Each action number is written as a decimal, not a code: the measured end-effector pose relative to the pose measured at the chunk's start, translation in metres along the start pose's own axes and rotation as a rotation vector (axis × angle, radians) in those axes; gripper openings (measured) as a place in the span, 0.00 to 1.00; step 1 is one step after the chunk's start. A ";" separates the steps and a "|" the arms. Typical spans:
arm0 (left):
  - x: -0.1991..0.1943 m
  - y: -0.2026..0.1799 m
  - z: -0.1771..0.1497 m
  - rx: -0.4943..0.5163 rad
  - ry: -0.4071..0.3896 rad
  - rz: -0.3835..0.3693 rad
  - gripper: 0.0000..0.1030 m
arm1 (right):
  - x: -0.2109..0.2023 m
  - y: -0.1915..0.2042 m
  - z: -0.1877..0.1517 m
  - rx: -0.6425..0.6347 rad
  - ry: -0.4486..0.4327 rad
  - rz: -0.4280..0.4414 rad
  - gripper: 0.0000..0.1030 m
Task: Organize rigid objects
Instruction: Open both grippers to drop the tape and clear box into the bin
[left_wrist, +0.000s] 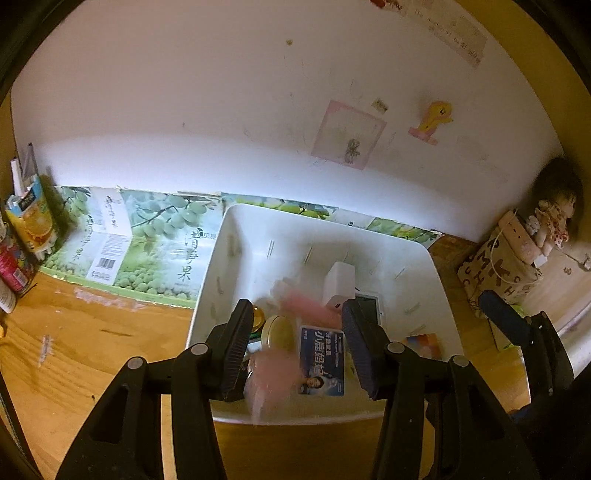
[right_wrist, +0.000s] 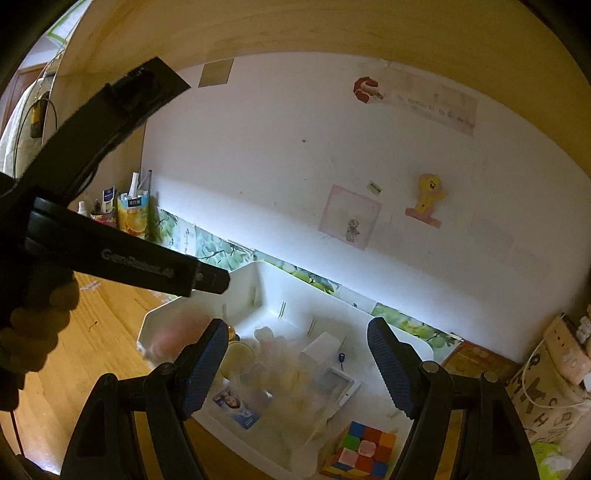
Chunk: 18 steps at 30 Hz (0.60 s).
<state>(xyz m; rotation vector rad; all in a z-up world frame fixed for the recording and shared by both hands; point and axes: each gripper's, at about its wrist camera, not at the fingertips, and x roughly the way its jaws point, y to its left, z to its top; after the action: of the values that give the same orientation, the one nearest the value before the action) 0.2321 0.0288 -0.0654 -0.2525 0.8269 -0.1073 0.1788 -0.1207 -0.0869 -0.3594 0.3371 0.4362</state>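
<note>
White basket (left_wrist: 236, 229) sits on the wooden counter (left_wrist: 92, 332) by the wall; left tool (left_wrist: 295, 347) tilts down over it, spread, pinching nothing; right tool (right_wrist: 295, 369) likewise spread and empty; one blue card (left_wrist: 322, 363) lies inside, long axis toward the wall; one colour cube (right_wrist: 360, 452) rests in the near corner.

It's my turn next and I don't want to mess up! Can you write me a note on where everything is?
Left tool: jaws apart, a blurred pink thing between them; grip unclear.
Right tool: open, empty.
Done: white plastic tub holds the blue printed card, round gold tin and white box.
Left to check: colourful puzzle cube at the tub's near corner; in or out, I cannot tell.
</note>
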 end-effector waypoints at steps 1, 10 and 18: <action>0.005 -0.001 0.000 0.003 0.007 0.001 0.52 | 0.003 0.000 -0.001 0.002 0.000 0.001 0.76; 0.021 0.001 -0.001 -0.010 0.039 0.022 0.53 | 0.028 -0.007 -0.011 0.043 0.075 0.001 0.79; 0.013 0.000 -0.001 -0.012 0.035 0.030 0.74 | 0.018 -0.009 -0.007 0.055 0.074 -0.025 0.81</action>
<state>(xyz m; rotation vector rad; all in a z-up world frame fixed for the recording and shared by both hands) 0.2397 0.0264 -0.0752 -0.2499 0.8664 -0.0791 0.1964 -0.1250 -0.0980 -0.3266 0.4149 0.3892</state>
